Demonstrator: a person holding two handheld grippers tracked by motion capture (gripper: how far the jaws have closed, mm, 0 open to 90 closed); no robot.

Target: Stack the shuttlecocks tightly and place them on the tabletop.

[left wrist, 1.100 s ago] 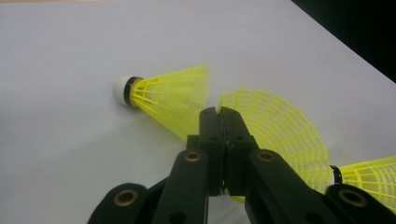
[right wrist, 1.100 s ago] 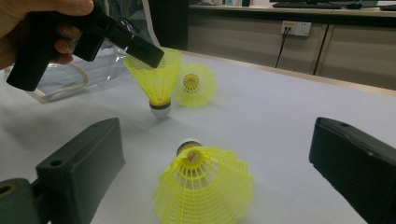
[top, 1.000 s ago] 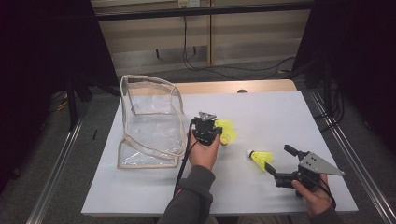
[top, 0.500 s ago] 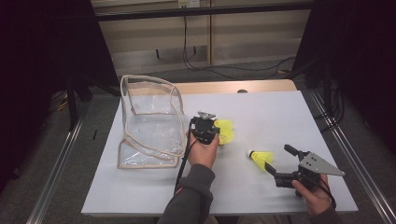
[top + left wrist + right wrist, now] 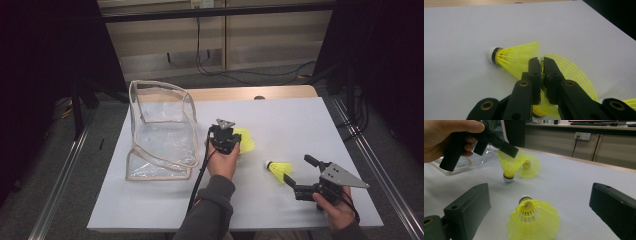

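We are working at a white surface (image 5: 310, 120) with three yellow shuttlecocks and a clear plastic pouch (image 5: 159, 131), which is standing open at the left side. Our left tongs (image 5: 541, 60) are pinching the mesh skirt of one shuttlecock (image 5: 510, 165), jaws nearly together on the thin netting and just beginning to ease apart, the skirt still between them. In the right gripper view that shuttlecock is hanging cork-down, its white tip at or just above the surface; we cannot tell which. A second shuttlecock (image 5: 515, 56) is lying on its side just beyond it, cork pointing away from the pouch. Our right tongs (image 5: 534, 210) are standing wide and empty, jaws apart on either side of the third shuttlecock (image 5: 532, 220), which is lying near the right hand, well apart from the pouch.

We are judging this to be the pick-up stage for the first shuttlecock, seemingly bound for the pouch just beside the left hand. The next move is calling for a firm but gentle hold on the fragile mesh, a lift clear of the neighbouring shuttlecock, and a short carry left over the pouch's rim. If the pinch is loosening, we are needing to regrip before lifting.
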